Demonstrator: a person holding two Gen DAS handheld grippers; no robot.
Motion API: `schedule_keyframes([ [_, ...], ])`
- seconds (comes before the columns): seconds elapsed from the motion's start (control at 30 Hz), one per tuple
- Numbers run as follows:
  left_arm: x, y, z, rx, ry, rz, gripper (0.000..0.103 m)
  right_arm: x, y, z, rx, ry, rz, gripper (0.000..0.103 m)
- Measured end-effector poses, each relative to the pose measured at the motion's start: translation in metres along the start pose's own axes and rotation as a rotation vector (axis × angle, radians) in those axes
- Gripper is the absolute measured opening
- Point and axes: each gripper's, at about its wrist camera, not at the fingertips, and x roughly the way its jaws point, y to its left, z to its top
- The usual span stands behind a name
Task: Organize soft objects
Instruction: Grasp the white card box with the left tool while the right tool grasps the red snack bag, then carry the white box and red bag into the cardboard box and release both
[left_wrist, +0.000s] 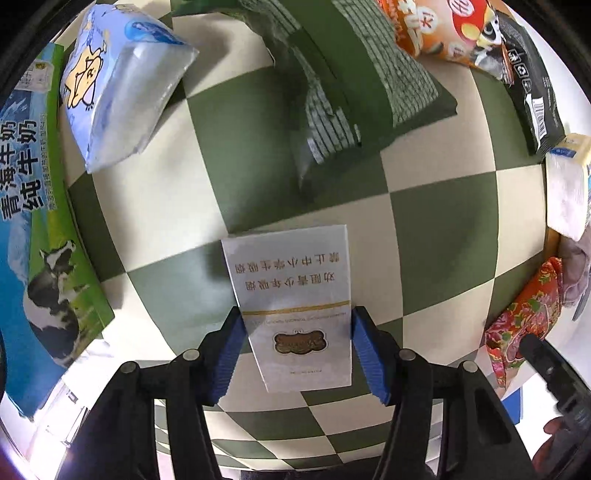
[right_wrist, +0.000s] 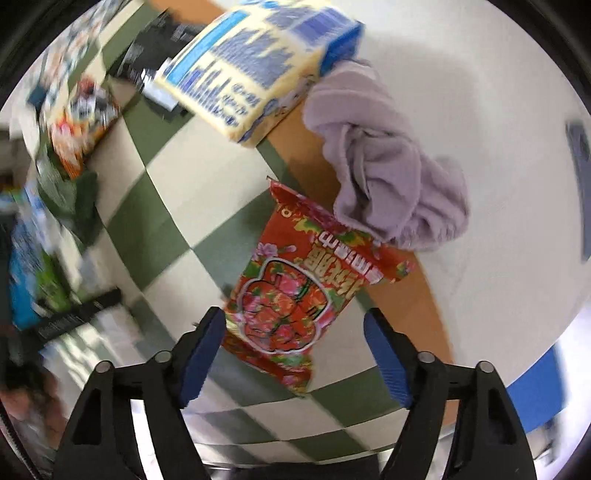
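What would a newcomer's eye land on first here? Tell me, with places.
First, the white rectangular carton with gold print, clamped between the blue pads of the left gripper over the green-and-cream checkered tablecloth. Next, the red floral plastic packet lying between the open fingers of the right gripper. Just beyond it, a crumpled lilac fleece cloth sits at the table's edge.

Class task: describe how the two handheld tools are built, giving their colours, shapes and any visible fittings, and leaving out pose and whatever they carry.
The left tool and the right tool look alike. Each has two matte black, angular plastic arms with triangular cut-outs, joined by linkages with round silver pivot pins. The fingers carry blue ribbed pads on their inner faces. No cables, labels or sleeves show.
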Motion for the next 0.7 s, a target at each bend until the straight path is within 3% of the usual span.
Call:
schedule_keyframes([
  [0.1, 0.004, -0.001, -0.004, -0.011, 0.002, -0.010, 0.064, 0.006, -0.010, -0.001, 0.164, 0.004, 0.092, 0.080],
  [0.23, 0.002, -0.004, -0.017, -0.001, -0.039, 0.004, 0.058, 0.021, -0.012, -0.003, 0.285, 0.009, 0.113, 0.075],
  [0.27, 0.002, -0.008, -0.023, 0.000, -0.052, 0.004, 0.054, 0.018, -0.008, -0.003, 0.275, -0.011, 0.089, 0.063],
  [0.33, -0.001, -0.008, -0.031, 0.008, -0.063, 0.000, 0.054, 0.012, 0.011, -0.008, 0.196, -0.046, 0.025, 0.055],
  [0.5, 0.002, -0.013, -0.050, -0.002, -0.100, 0.000, 0.054, 0.009, 0.033, -0.033, 0.095, -0.061, -0.045, 0.050],
  [0.7, -0.029, -0.020, -0.107, 0.014, -0.177, -0.055, 0.054, -0.001, 0.058, -0.078, -0.014, -0.077, -0.053, 0.049],
])
